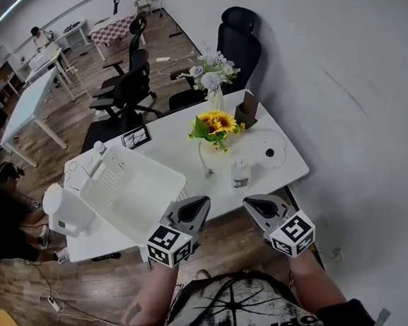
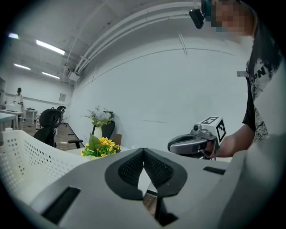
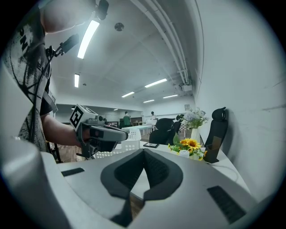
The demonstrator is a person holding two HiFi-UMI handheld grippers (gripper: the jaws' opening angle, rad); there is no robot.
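I hold both grippers above the near edge of a white table (image 1: 294, 168), and neither touches anything. My left gripper (image 1: 202, 203) is shut and empty, with its tip just past the corner of a white perforated basket (image 1: 127, 187). My right gripper (image 1: 251, 202) is also shut and empty, a short way in front of a small white bottle (image 1: 240, 175). In the left gripper view the shut jaws of the left gripper (image 2: 143, 150) point toward the sunflowers (image 2: 102, 146), and the right gripper (image 2: 173, 145) shows beside them. In the right gripper view the jaws of the right gripper (image 3: 143, 151) meet, with the left gripper (image 3: 123, 133) to their left.
On the table stand a sunflower bouquet (image 1: 216, 123), a vase of pale flowers (image 1: 212, 71), a brown holder (image 1: 248, 109), a round white pad with a cable (image 1: 269, 152) and a tablet (image 1: 136, 137). A white jug (image 1: 61, 210) sits at the table's left end. Black office chairs (image 1: 237, 44) stand behind the table.
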